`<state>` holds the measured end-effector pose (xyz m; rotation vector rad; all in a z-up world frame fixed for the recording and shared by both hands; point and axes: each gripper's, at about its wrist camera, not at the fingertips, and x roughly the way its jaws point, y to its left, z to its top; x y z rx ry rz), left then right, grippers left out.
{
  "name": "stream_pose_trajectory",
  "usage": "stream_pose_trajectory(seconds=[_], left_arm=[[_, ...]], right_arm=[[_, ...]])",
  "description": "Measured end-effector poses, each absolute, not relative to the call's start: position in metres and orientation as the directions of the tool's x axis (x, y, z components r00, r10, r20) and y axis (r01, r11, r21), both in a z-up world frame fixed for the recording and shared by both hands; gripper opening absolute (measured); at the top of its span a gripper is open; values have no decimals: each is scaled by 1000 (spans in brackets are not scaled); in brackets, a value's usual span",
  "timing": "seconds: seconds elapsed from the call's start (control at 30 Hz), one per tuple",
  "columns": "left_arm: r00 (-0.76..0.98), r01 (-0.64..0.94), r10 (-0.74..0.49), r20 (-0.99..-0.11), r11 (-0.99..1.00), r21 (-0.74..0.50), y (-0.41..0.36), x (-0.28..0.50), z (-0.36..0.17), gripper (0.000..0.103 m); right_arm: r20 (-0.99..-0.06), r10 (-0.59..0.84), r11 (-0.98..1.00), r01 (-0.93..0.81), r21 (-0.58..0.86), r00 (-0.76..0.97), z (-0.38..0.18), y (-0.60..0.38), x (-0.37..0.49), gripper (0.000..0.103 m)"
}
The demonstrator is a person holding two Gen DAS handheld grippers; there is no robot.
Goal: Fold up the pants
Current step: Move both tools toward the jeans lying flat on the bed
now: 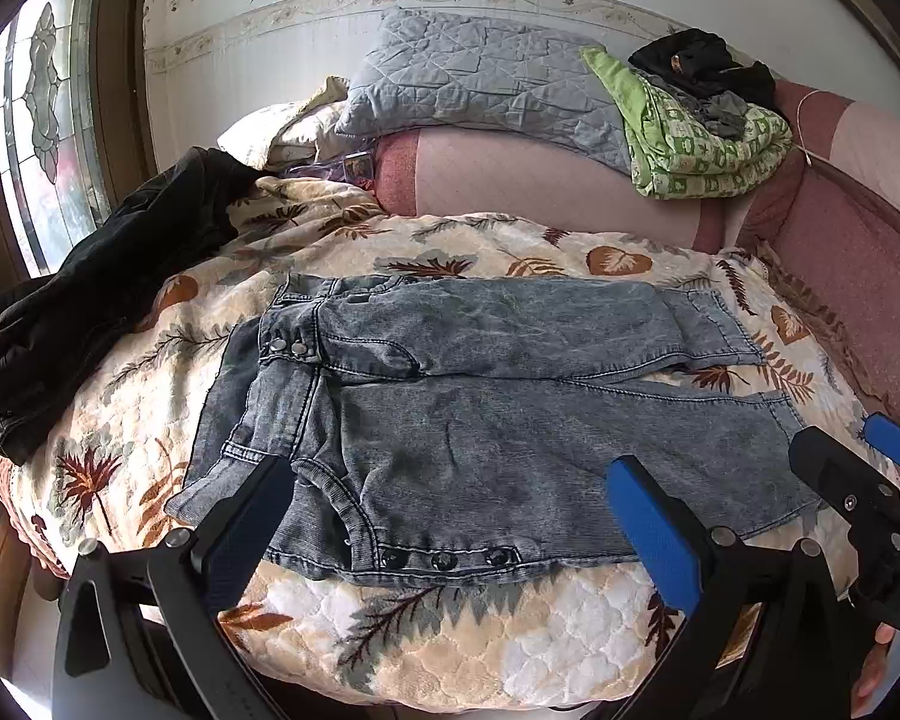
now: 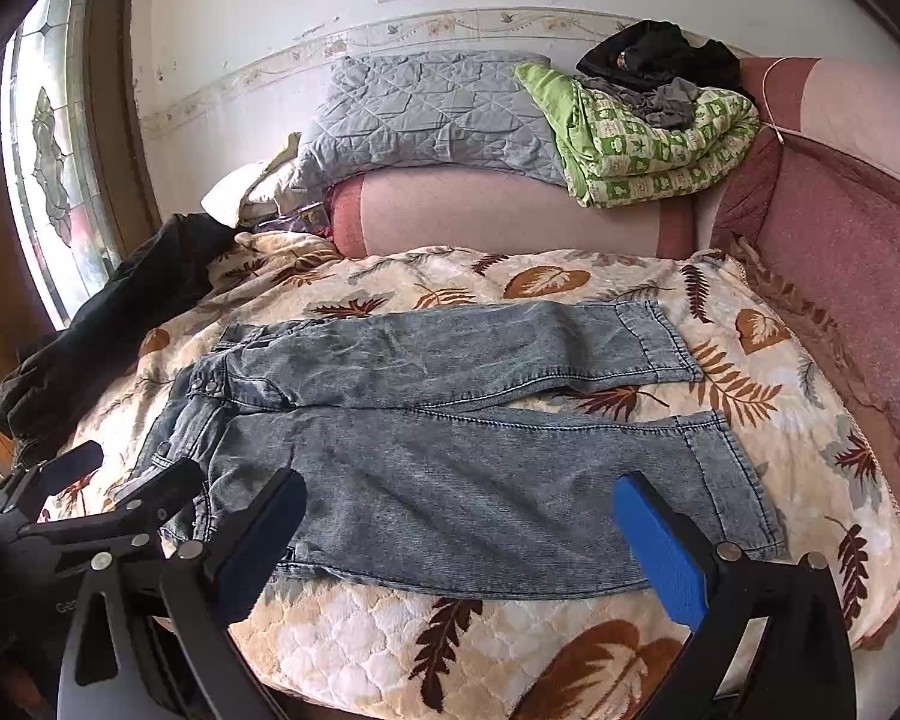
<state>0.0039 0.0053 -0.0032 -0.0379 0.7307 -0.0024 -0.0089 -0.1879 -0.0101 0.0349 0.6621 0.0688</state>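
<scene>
Plainly laid out flat on a leaf-print quilt: a pair of grey acid-wash jeans, waistband to picture-left, both legs running to picture-right, far leg and near leg side by side with a sliver of quilt showing between the cuffs. Left gripper spread wide, nothing between its blue pads, hovering above the near edge of the jeans close to the hip. Right gripper likewise spread wide and empty, poised over the near leg. Only from the left wrist view: three dark snap buttons along the near edge of the jeans, two silver snaps at the waistband seen clearly, the right gripper entering at picture-right beyond the near cuff, and a fingertip at the lower right edge. Only from the right wrist view: the full near cuff and the quilt's fringed edge against the pink sofa arm, plus the left gripper at picture-left over the waist end. Common to both views: a black garment heaped on the quilt at picture-left beside a stained-glass window, a grey quilted pillow and a folded green patterned blanket on the sofa back, dark clothes piled on top of the blanket.
</scene>
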Motion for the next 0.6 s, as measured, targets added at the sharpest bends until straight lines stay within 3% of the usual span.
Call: stream_pose_trajectory(seconds=[0.6], left_arm=[[732,-26,-6,-681,999,-36,10,6,-7,103]], right_arm=[[-597,61,998,-49,36,800,-9,-184,-10,103]])
